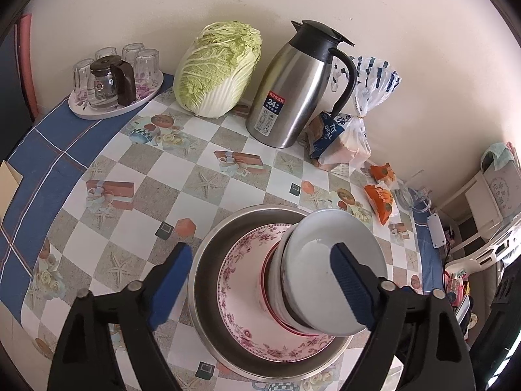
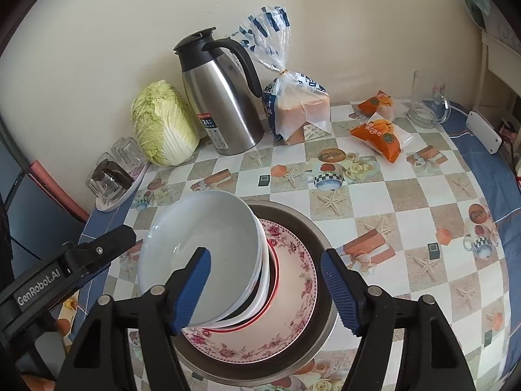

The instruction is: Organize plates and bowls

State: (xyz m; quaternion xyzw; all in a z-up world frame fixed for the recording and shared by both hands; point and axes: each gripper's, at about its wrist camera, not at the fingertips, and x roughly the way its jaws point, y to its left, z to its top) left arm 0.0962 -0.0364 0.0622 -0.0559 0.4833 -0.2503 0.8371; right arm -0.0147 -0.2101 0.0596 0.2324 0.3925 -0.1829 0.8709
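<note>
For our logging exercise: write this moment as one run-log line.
stage: stacking | left gripper: open | right gripper: open | white ceramic bowl: tops stack | pink floral plate: inside round steel basin

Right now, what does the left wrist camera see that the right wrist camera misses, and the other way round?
Only the left wrist view shows the tray's glasses standing clear. Only the right wrist view shows the glass mug and the left claw's black arm. Both show the stacked bowls on the floral plate in the metal basin, cabbage, steel jug and bread bag.
</note>
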